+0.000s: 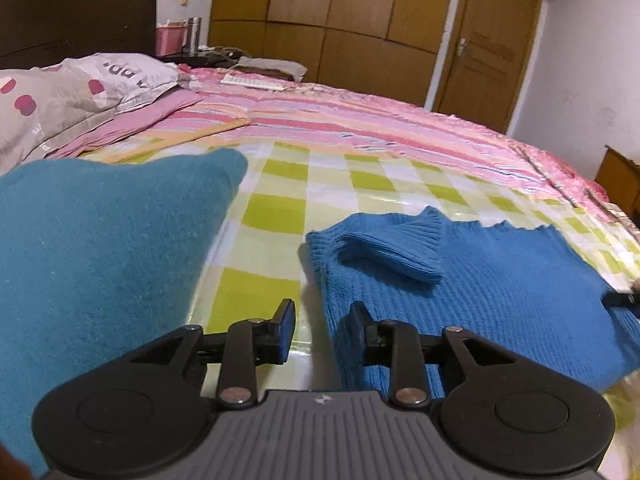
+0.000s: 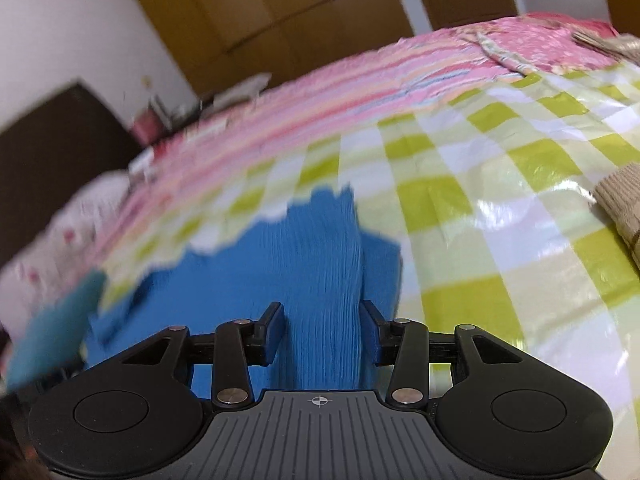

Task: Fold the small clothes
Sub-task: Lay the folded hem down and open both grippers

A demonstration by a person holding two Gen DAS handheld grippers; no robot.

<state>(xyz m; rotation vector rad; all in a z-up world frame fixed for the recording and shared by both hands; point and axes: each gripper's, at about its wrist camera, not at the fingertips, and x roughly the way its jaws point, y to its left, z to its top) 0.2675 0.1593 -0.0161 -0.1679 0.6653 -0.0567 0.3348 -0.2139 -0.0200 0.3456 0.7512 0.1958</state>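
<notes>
Blue knit sweater [image 1: 500, 292] lies flat on the green-and-white checked sheet [image 1: 276, 208] spread over the bed, near the bed's front edge, with one ribbed sleeve [image 1: 400, 248] folded in across its body. The left gripper [image 1: 322, 330] hangs just over the sweater's near left edge with its jaws apart and nothing pinched; bare checked sheet shows in the gap. The right gripper [image 2: 322, 330] also stands with jaws apart, a raised fold of the same sweater [image 2: 324, 264] running between its pads, though the blur hides whether they touch it. A teal garment [image 1: 100, 260] rests left of the sweater, apart from it. A beige knit piece [image 2: 620, 204] lies at the sheet's right edge. Farther back, a pink striped bedcover [image 1: 360, 120] covers the bed, with a spotted pillow [image 1: 72, 92] at its far left corner.
</notes>
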